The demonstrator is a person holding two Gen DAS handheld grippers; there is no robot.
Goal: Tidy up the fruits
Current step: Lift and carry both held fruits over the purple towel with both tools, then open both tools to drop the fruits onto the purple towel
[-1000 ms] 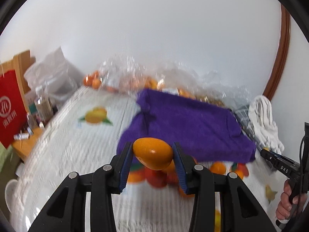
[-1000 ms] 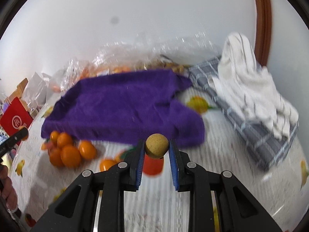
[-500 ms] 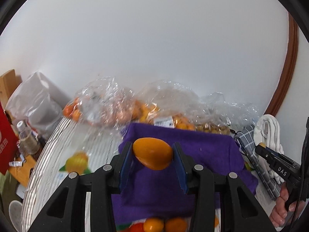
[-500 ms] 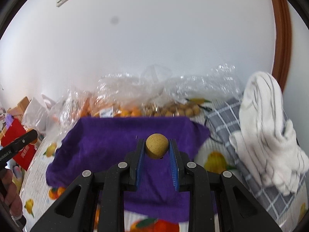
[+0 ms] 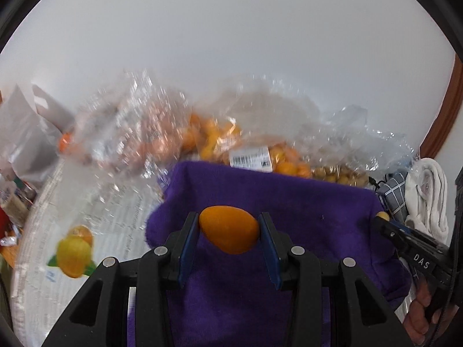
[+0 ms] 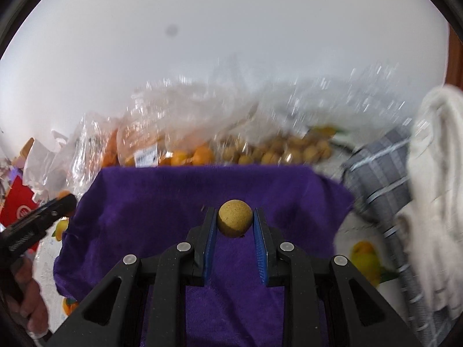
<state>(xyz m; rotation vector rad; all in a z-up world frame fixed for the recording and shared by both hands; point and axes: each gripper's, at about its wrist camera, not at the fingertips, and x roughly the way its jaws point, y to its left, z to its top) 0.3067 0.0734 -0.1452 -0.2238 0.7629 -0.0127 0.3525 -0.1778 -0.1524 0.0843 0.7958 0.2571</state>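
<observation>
Blue ribbed pads line the black plastic tongs in both views. The left gripper is clamped on a smooth, glossy orange fruit, egg-shaped, pinched at its two ends so its long axis runs across from pad to pad, the blunter end toward the right pad. The right gripper is clamped on a round tan fruit with a dull, grainy skin, sitting at the very tips of the fingers; being a ball, it shows no long axis. Both fruits hang above a fuzzy purple towel spread on a pale striped tablecloth printed with citrus. Beyond the towel's far edge lie crinkled clear plastic bags, blurred, holding small orange fruits and small tan ones. At the right, a grey checked cloth lies under a white ribbed towel.
</observation>
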